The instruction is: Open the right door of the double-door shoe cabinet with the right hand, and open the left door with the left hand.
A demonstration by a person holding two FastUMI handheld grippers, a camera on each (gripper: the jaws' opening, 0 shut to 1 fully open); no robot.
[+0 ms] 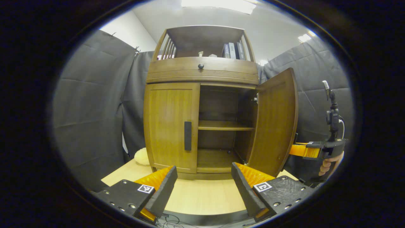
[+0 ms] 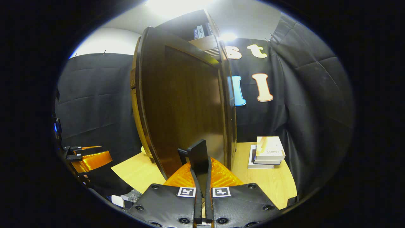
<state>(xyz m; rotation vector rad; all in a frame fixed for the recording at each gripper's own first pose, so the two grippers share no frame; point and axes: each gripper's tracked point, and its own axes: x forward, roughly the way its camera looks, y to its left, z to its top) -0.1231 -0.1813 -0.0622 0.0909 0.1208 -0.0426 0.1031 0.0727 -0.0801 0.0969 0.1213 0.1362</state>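
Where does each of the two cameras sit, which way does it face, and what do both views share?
Left gripper view: rides the left claw, open, facing the cabinet front: closed left door, open right door; the right claw and a hand show beyond it.
Right gripper view: rides the right claw, shut on the right door's handle, facing that door's outer side; books lie on the table.
Shared: right door, table, the other claw.

Ceiling lights (image 1: 218,4) lit the booth brightly from above. Glare flared white over the cabinet (image 2: 202,34) in the right gripper view, whose door face (image 2: 186,110) lay in shadow. Fisheye bending curved straight edges near the rim; focus stayed sharp.
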